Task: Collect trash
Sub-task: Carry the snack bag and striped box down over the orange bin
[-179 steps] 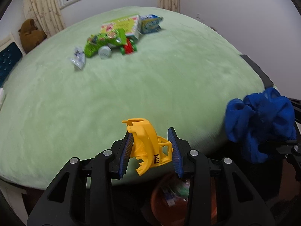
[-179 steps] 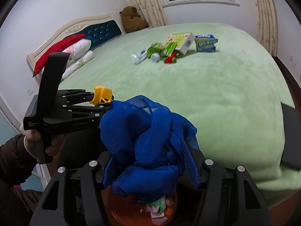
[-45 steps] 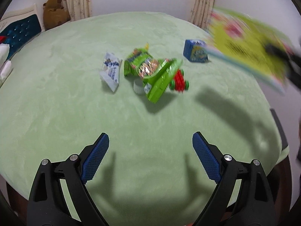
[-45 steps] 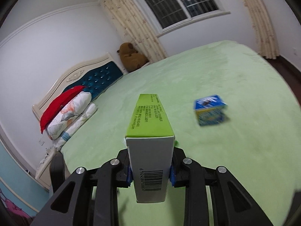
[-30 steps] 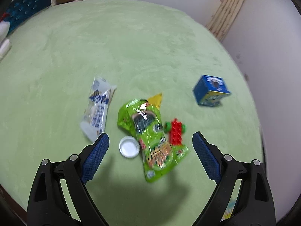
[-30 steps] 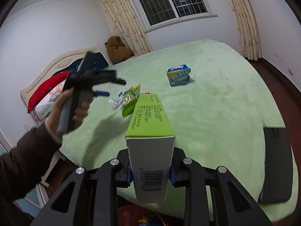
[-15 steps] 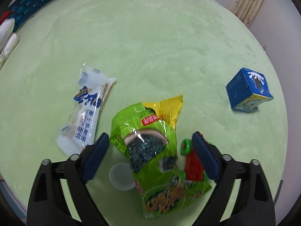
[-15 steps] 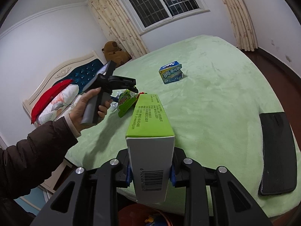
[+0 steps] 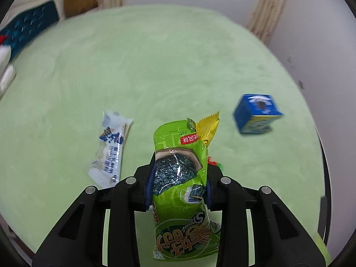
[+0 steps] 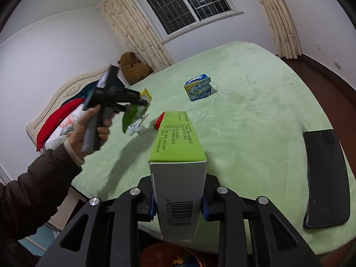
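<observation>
The left gripper [image 9: 178, 184] is closing on the green snack bag [image 9: 180, 178], apparently lifted off the bed [image 9: 155, 66].

White walls [image 10: 55, 44], barred window [image 10: 191, 2], perhaps curtains [image 10: 138, 29]

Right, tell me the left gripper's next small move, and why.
Probably finish the squeeze, then lift: the left gripper is closing, the green snack bag sits between its pads, already raised off the bed. The right gripper clamps the green-topped box over the bin.
</observation>
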